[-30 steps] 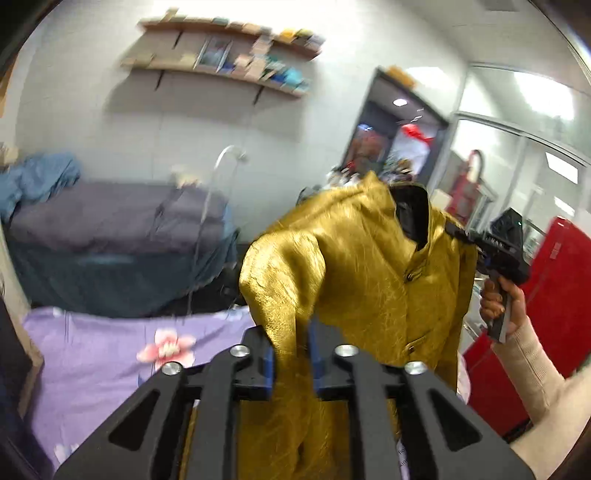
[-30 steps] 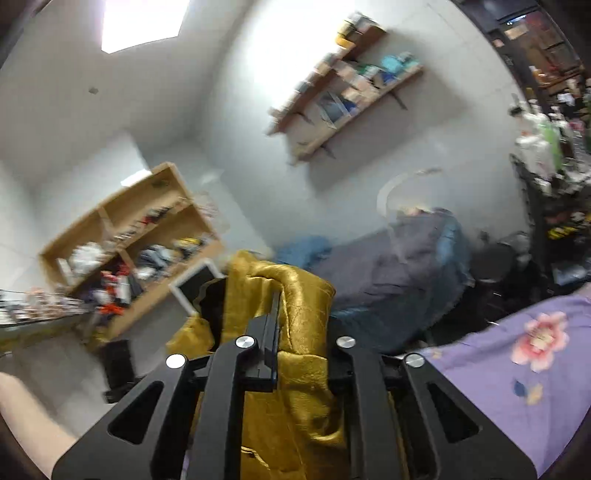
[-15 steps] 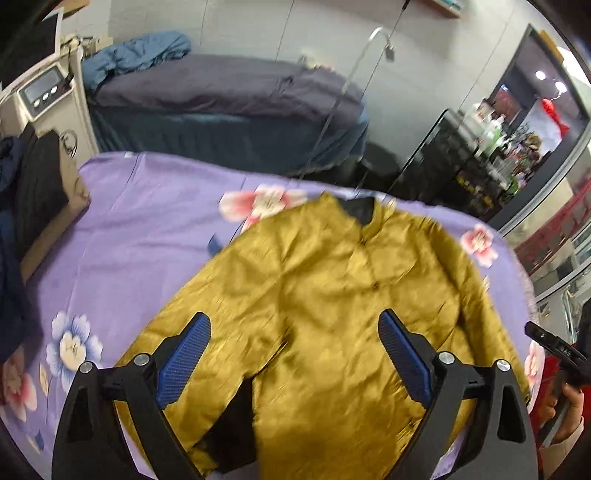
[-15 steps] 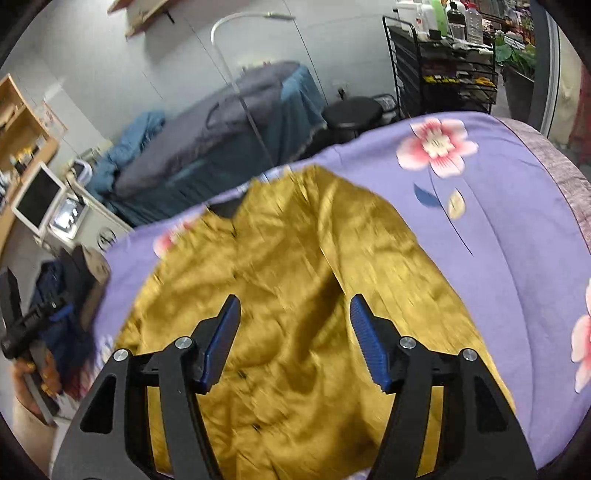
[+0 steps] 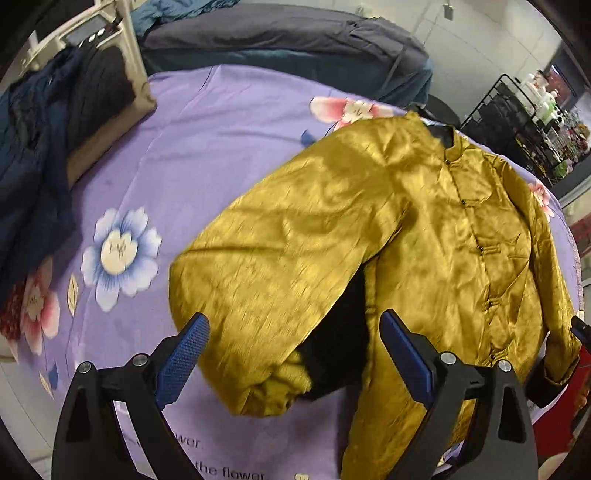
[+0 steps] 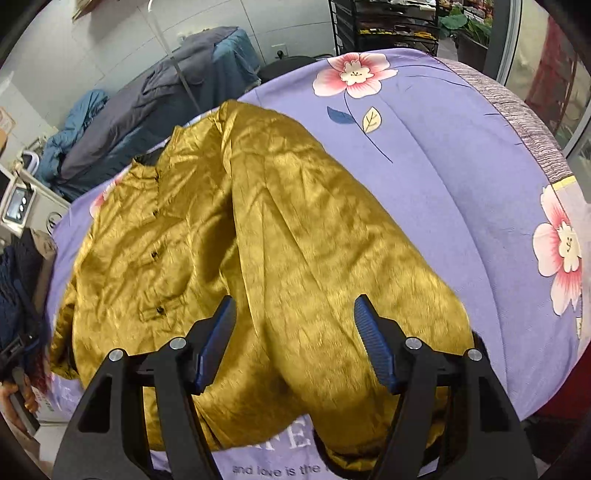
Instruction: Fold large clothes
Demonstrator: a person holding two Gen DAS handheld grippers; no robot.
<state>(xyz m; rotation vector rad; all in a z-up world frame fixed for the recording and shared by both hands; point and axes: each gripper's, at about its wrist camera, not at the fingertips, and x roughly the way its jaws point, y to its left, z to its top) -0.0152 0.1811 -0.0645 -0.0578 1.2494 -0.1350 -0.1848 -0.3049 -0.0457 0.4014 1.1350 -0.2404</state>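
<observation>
Left wrist view: The left gripper (image 5: 293,354) hovered above the bed with its jaws spread wide; nothing sat between the blue pads (image 5: 183,360). The gold jacket (image 5: 424,236) lay spread front-up on the purple floral sheet (image 5: 207,140). Its collar (image 5: 448,142) pointed toward the far edge of the bed, and a row of dark knot buttons (image 5: 480,249) ran down the centre. One sleeve (image 5: 280,280) extended toward the gripper, ending in a bunched cuff (image 5: 269,395) directly below the open jaws, with black lining (image 5: 340,343) exposed beside it. A pile of dark clothing (image 5: 44,147) rested on a tan cushion (image 5: 110,136) at the left edge of the sheet. A second bed with a grey cover (image 5: 280,33) stood behind, and a black wire rack (image 5: 517,118) stood at the right.

Right wrist view: The right gripper (image 6: 293,341) was likewise open wide, with no fabric between its blue pads (image 6: 373,343). It was positioned over the opposite sleeve (image 6: 351,266) of the gold jacket, which ran from the shoulder down toward the near edge of the bed. The jacket body lay to the left of this sleeve, the collar far from the camera. Bare purple floral sheet occupied the right side. Whether either gripper touched the fabric could not be determined.
</observation>
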